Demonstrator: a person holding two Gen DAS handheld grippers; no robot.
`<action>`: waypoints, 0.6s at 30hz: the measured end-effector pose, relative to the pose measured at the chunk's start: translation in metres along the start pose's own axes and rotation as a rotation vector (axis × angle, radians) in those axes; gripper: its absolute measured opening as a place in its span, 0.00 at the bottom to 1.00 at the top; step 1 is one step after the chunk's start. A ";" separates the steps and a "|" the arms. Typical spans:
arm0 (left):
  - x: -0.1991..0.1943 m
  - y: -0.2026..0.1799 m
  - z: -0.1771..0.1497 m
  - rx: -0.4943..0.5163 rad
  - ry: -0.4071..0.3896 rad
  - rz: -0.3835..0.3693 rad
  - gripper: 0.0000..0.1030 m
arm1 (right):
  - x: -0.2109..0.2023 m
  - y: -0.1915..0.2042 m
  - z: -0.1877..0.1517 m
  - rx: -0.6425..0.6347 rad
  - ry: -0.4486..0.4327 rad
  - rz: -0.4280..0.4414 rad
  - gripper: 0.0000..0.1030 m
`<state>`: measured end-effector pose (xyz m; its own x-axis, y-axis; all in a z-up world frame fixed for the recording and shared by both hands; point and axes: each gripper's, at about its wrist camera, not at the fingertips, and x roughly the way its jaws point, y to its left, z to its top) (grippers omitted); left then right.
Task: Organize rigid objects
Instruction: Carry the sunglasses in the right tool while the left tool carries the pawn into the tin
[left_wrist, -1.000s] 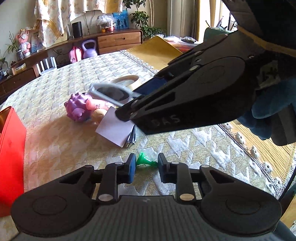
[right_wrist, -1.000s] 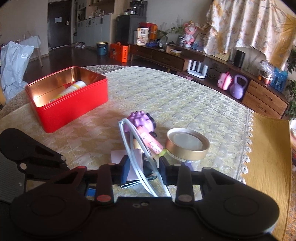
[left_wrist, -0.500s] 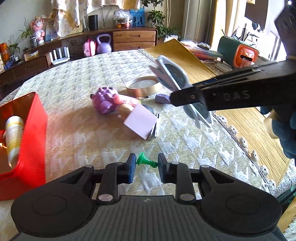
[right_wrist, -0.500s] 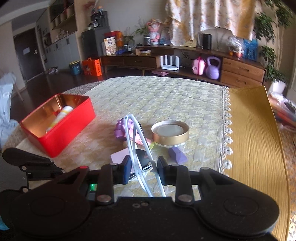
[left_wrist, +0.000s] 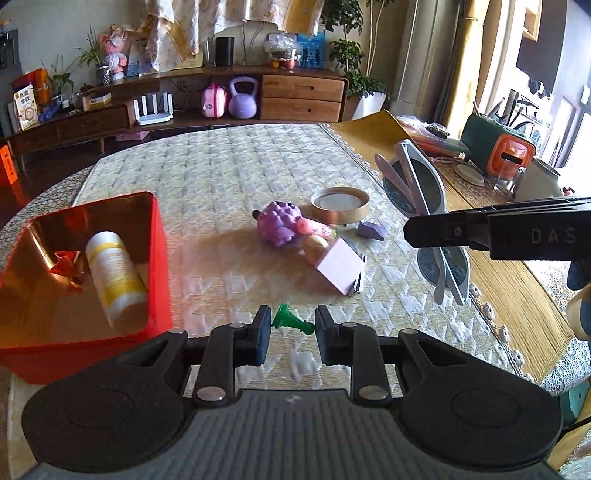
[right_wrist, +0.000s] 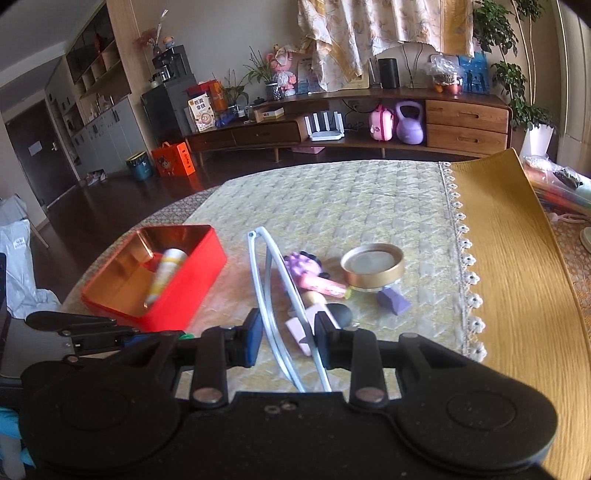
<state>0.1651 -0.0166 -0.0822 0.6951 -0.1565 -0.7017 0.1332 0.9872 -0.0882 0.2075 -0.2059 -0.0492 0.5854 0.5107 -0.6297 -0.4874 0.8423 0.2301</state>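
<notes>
My left gripper (left_wrist: 291, 332) is shut on a small green chess pawn (left_wrist: 291, 320), held above the tablecloth. My right gripper (right_wrist: 286, 338) is shut on a pair of pale grey sunglasses (right_wrist: 275, 291); they show in the left wrist view (left_wrist: 421, 195) raised at the right. A red tin box (left_wrist: 155, 258) at the left holds a white-and-yellow bottle (left_wrist: 114, 273); the box also shows in the right wrist view (right_wrist: 184, 284). A purple spiky toy (left_wrist: 279, 223), a gold-rimmed lid (left_wrist: 340, 203), a purple block (left_wrist: 371, 230) and a pink notepad (left_wrist: 340, 269) lie mid-table.
The cream tablecloth (left_wrist: 229, 173) has a lace edge on the right, with a yellow wooden mat (right_wrist: 517, 266) beyond it. A sideboard (left_wrist: 184, 107) stands behind the table. Clutter and an orange-green box (left_wrist: 498, 151) sit at the far right.
Both grippers have pulled back and up from the pile. The right one has carried the sunglasses up and to the right. The red box has come into view at the left.
</notes>
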 end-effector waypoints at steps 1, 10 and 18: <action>-0.004 0.005 0.002 -0.007 -0.003 0.006 0.24 | 0.000 0.005 0.002 0.000 -0.001 0.004 0.29; -0.031 0.054 0.014 -0.047 -0.015 0.052 0.24 | 0.009 0.056 0.019 0.018 0.008 0.063 0.29; -0.042 0.105 0.020 -0.068 -0.012 0.106 0.24 | 0.036 0.098 0.036 0.026 0.034 0.102 0.29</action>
<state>0.1636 0.0931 -0.0478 0.7115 -0.0507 -0.7009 0.0103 0.9980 -0.0618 0.2038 -0.0986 -0.0222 0.5110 0.5880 -0.6269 -0.5258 0.7908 0.3131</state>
